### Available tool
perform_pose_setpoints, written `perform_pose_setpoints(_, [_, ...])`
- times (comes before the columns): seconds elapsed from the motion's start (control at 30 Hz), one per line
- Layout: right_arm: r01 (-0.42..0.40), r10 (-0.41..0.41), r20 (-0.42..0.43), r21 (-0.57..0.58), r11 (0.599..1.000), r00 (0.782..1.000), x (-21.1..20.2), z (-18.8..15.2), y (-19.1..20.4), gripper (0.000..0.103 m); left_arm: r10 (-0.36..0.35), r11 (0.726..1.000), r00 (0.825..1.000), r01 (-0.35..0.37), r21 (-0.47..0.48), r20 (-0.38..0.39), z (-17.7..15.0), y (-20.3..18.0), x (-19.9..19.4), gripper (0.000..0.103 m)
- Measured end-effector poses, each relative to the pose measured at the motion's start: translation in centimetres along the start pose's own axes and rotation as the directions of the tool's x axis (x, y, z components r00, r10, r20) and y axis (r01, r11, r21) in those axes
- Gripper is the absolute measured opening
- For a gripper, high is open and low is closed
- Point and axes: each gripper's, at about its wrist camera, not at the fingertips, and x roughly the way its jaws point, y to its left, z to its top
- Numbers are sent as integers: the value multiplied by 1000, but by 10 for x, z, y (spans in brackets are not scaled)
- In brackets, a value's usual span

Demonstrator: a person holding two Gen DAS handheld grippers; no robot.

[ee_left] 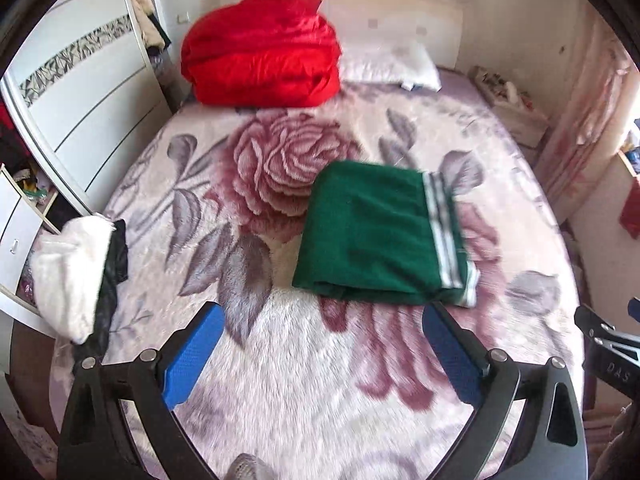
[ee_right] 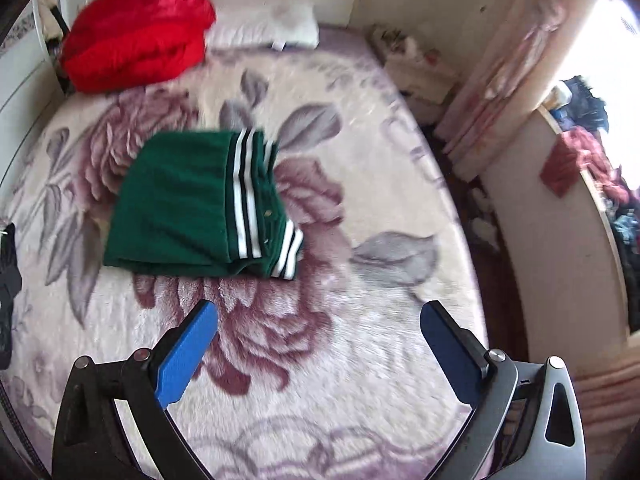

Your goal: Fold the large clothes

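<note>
The green garment [ee_left: 380,236] lies folded into a compact rectangle on the floral bedspread [ee_left: 280,380], near the middle of the bed. Its striped white-and-dark trim [ee_left: 444,232] runs along the right edge, so the long axis points roughly from 6 to 12 o'clock, leaning a little toward 1.

From the left gripper [ee_left: 322,344] the bundle sits at about 12 to 1 o'clock, its near edge just beyond the right fingertip. From the right gripper [ee_right: 318,340] it lies at 11 o'clock, clearly farther off, with bare bedspread between. The left gripper looks the nearer of the two, though the wide lens makes that a judgement.

Both grippers hover low over the bedspread, pointed up the bed toward the headboard, and hold nothing. The jaws of each stand wide apart, blue pads [ee_right: 188,356] facing inward across an empty gap. In the left view the right gripper shows only as a dark corner at 3 to 4 o'clock.

The fold looks finished or nearly so: the edges are stacked and the trim lines up. If a further fold or a tidy is meant, it would likely start at the near edge.

A red quilt [ee_left: 260,52] and a pillow [ee_left: 392,64] sit at the head of the bed, at 11 and 12 o'clock in the left view. A white and black garment [ee_left: 76,276] lies at 9 o'clock, at the bed's left edge, well apart from the green one.
</note>
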Motion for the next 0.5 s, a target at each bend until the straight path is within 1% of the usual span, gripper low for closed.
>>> perform_pose_setpoints(0.03, [1,-1,14,8,1000,1000,-22,-3,-6,102,-4,1000,1000,4,-2,8,0,-1,-13,101])
perform_pose_setpoints(0.1, [7,-8,42,21,1000,999,-58,-14,-23,102,-17,1000,999,17,-2,36,-4,-4,-56,101])
perform_pose_setpoints(0.2, [4,-6,80,25,1000,997,-134,-28,-38,102,-22,1000,997,21,10,73,-10,-10,-110,101])
perform_pose_setpoints(0.27, [-2,0,105,23,1000,994,-174,-37,-47,102,-36,999,995,34,14,90,-15,-16,-143,101])
perform_pose_setpoints(0.3, [-6,3,121,20,1000,993,-194,-42,-53,102,-42,999,994,41,19,96,-17,-17,-154,101])
perform_pose_setpoints(0.37, [-10,8,153,13,1000,988,-233,-49,-63,102,-42,999,992,39,32,122,-23,-23,-187,101])
perform_pose_setpoints(0.43, [-3,0,182,12,1000,983,-266,-58,-71,102,-53,998,989,50,26,140,-28,-26,-214,101])
perform_pose_setpoints(0.5, [-2,-2,220,16,1000,975,-299,-67,-83,102,-57,998,987,54,21,152,-33,-26,-231,101])
